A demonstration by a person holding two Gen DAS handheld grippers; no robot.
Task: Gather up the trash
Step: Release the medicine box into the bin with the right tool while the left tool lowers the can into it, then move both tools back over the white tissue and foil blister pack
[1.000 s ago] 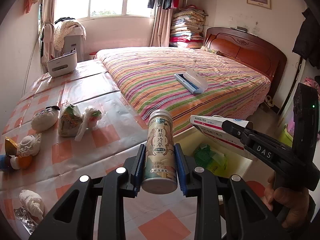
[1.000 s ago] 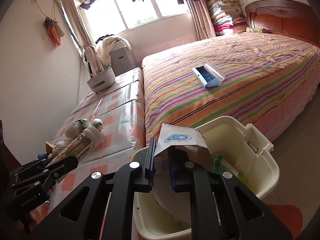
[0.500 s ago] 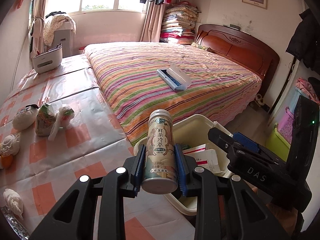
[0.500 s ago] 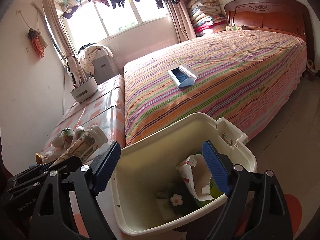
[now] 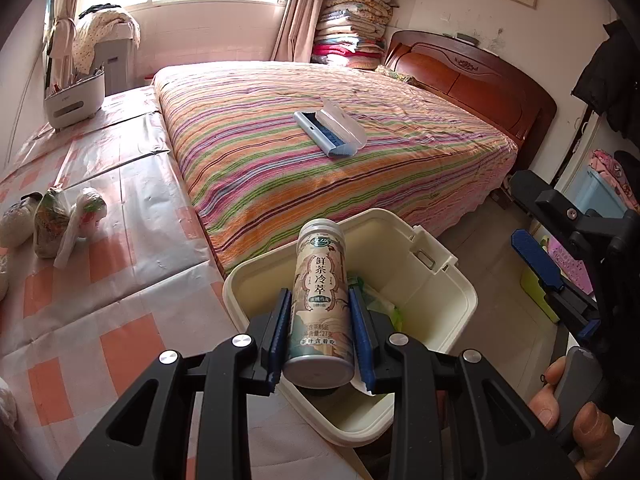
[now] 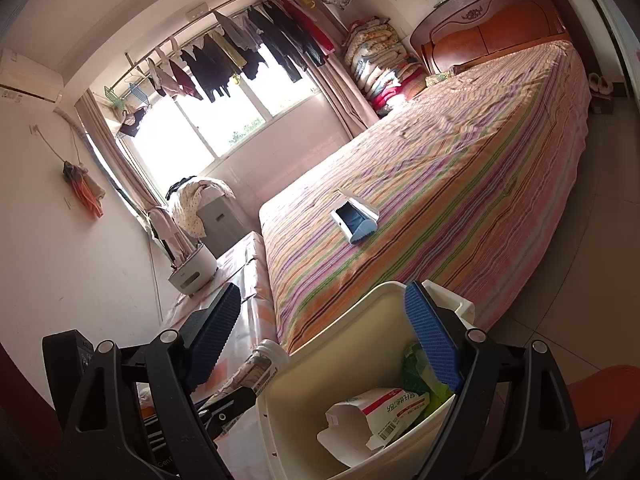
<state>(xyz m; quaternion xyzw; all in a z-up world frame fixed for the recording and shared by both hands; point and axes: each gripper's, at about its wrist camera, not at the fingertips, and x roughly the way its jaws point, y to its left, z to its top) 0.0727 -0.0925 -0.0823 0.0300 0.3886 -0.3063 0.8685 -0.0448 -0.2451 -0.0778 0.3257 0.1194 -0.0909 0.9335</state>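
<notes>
Striped bed [image 5: 320, 152] behind, left hand-held gripper [image 5: 320, 336] grasping bottle [image 5: 321, 300] over bin [image 5: 452, 276] rim, right hand-held gripper [image 6: 324, 344] released

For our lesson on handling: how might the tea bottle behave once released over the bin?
The tea bottle, round and smooth, would probably roll if it lands sideways. Its rigid-looking wall seems undented in the left hand-held gripper. The bin beneath should catch it.
</notes>
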